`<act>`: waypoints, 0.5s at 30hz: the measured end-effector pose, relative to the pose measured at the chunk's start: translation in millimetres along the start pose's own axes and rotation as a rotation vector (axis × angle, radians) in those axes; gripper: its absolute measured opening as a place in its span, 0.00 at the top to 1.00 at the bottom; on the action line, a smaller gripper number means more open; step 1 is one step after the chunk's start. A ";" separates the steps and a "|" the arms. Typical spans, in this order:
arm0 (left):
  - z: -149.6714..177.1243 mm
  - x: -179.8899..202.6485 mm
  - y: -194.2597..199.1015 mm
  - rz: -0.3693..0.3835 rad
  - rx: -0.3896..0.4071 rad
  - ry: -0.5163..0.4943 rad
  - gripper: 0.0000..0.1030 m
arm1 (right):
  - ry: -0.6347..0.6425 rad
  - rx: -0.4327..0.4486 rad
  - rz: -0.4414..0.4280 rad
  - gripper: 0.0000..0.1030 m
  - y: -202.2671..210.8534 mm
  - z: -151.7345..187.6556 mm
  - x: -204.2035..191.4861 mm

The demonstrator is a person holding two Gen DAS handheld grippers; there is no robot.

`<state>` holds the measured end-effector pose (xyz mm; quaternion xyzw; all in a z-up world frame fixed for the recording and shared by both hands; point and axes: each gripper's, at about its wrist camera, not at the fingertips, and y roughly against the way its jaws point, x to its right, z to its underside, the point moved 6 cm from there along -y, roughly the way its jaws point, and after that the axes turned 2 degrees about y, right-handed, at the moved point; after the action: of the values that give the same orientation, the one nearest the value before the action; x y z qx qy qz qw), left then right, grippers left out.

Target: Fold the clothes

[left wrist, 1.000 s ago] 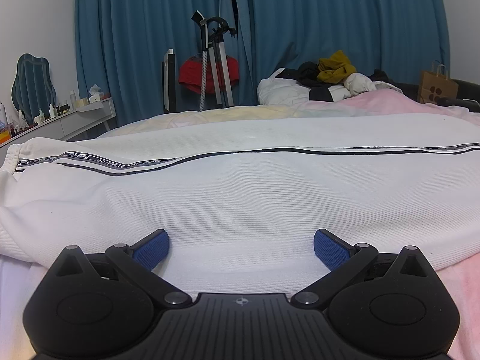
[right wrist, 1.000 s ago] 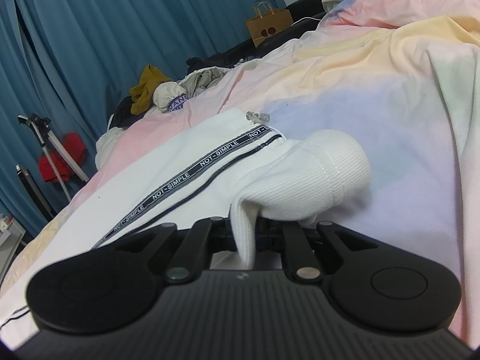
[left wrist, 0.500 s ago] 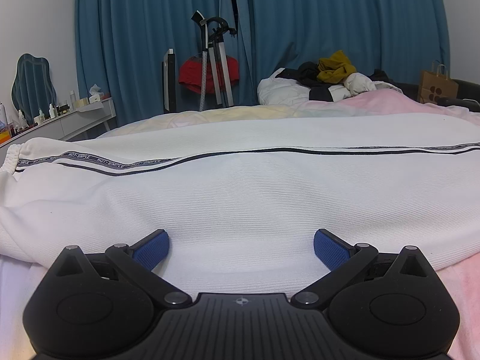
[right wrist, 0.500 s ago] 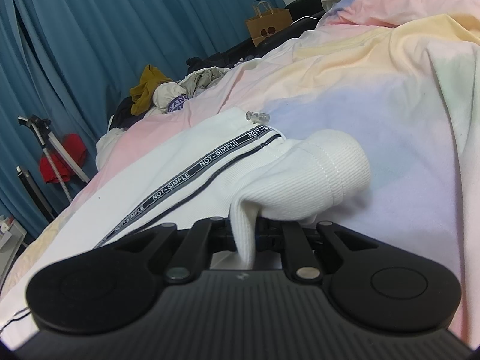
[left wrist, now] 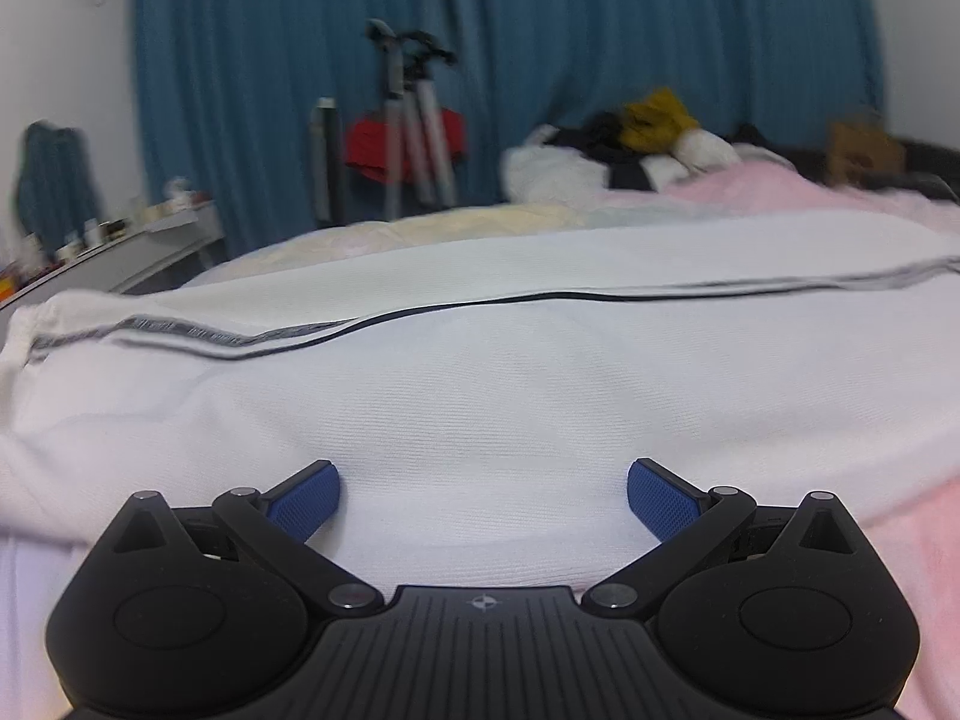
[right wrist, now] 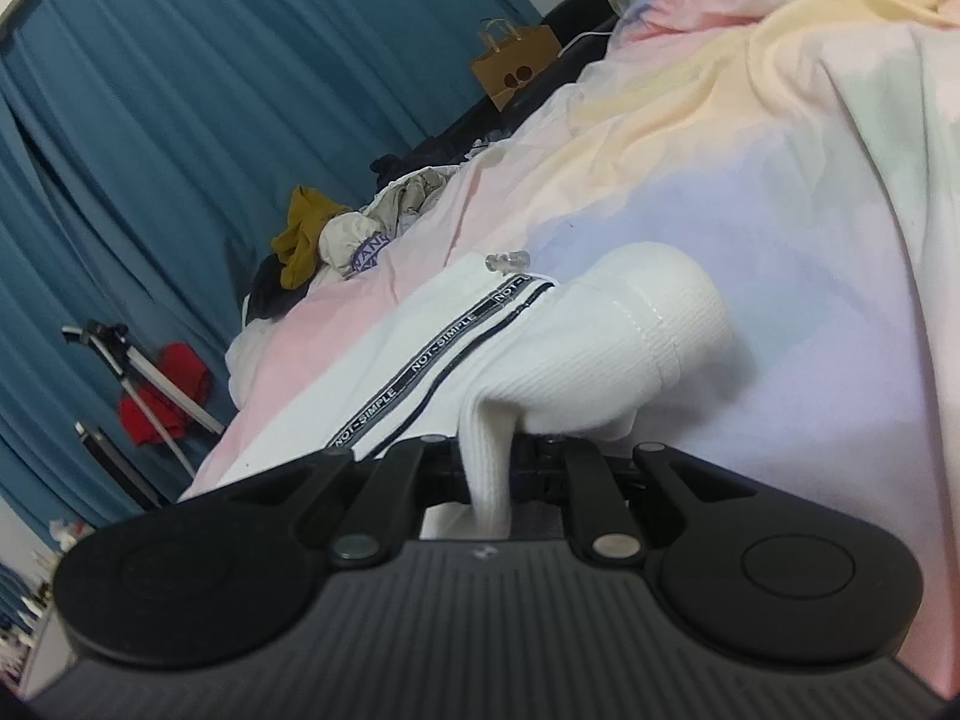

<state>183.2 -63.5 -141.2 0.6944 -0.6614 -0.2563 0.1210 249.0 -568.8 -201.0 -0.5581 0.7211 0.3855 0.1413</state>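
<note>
Now my right gripper (right wrist: 489, 468) pinches the white track pants' (right wrist: 600, 354) ribbed cuff, lower centre.
My left gripper (left wrist: 483, 495) hangs released over them.

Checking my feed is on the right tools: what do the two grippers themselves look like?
Both are matte black, with a ribbed body, two round side discs and silver pivot pins. The left gripper has blue textured pads. The right gripper shows a small white emblem; its pads are hidden.

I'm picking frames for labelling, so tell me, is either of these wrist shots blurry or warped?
Left wrist view: motion-blurred background, tripod and curtain smeared, white trousers soft, fisheye bowing. Right wrist view: sharper, trouser stripe lettering readable, horizon tilted, dark corner vignetting.
</note>
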 end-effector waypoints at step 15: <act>-67.7 -110.7 -27.4 0.050 -0.082 0.203 0.00 | -0.027 -0.016 0.014 0.89 -4.7 4.3 4.0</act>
<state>242.3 36.0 -76.6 0.6946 -0.6517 -0.2084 0.2222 251.0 -568.9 -208.3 -0.5487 0.7200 0.3999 0.1438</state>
